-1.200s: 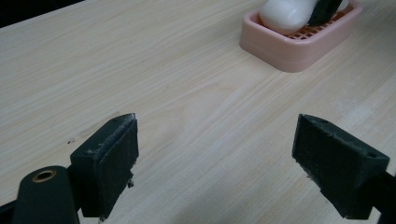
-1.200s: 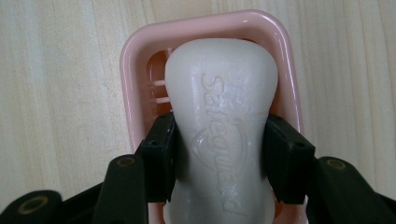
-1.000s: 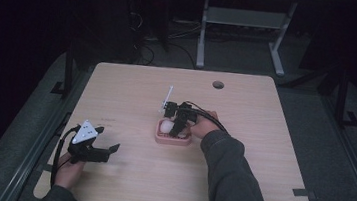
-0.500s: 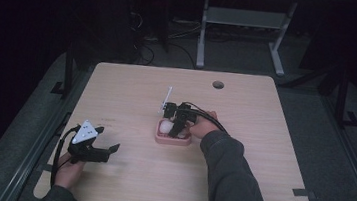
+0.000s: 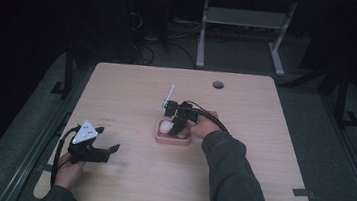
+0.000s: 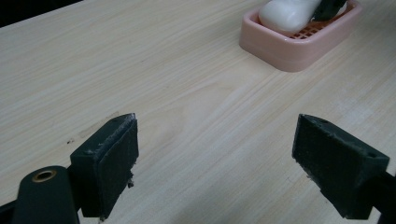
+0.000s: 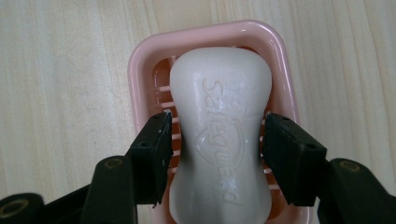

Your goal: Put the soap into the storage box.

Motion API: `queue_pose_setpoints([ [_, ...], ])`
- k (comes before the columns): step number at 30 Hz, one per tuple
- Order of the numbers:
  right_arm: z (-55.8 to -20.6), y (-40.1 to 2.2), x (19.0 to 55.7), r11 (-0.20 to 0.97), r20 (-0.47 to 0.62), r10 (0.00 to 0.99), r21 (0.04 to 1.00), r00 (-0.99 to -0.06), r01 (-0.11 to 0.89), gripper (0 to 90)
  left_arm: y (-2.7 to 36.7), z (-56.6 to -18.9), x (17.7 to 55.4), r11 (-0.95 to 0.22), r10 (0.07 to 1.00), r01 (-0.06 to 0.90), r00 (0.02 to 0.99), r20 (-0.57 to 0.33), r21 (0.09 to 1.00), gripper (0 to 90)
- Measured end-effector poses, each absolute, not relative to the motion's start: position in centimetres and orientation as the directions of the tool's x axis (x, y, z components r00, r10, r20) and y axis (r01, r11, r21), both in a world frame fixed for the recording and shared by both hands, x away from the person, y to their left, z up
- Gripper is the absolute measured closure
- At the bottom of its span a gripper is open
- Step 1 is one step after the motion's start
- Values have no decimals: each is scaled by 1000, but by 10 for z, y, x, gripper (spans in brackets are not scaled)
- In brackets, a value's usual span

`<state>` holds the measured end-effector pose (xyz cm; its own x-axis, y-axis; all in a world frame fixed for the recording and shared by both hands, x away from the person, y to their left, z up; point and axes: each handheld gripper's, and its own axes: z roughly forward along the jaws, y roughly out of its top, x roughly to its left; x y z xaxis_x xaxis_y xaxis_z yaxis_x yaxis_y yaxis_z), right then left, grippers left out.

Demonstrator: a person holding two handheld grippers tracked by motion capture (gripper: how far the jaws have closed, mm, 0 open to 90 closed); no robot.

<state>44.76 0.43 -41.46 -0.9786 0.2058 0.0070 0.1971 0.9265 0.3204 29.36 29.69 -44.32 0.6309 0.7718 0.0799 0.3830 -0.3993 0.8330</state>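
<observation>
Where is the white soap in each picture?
High view: the white soap lies in the pink dish at mid-table, under the right gripper.
Left gripper view: top right corner, far off.
Right gripper view: centre, between the jaws, which have just been opening; small gaps show.
Shared landmark: the pink dish.

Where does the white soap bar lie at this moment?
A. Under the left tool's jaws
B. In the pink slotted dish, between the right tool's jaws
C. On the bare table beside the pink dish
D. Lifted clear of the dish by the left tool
B: the right gripper view shows the soap bar lying in the pink dish, with the right tool straddling its narrow waist; its jaws have just been opening.
</observation>
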Motion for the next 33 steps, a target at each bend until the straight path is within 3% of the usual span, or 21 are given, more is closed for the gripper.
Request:
queue_pose_setpoints([
  [33, -391, -37, 432, 873, -13, 276, 423, -961, 245, 391, 295, -444, 293, -404, 767, 384, 636, 79, 830, 139],
])
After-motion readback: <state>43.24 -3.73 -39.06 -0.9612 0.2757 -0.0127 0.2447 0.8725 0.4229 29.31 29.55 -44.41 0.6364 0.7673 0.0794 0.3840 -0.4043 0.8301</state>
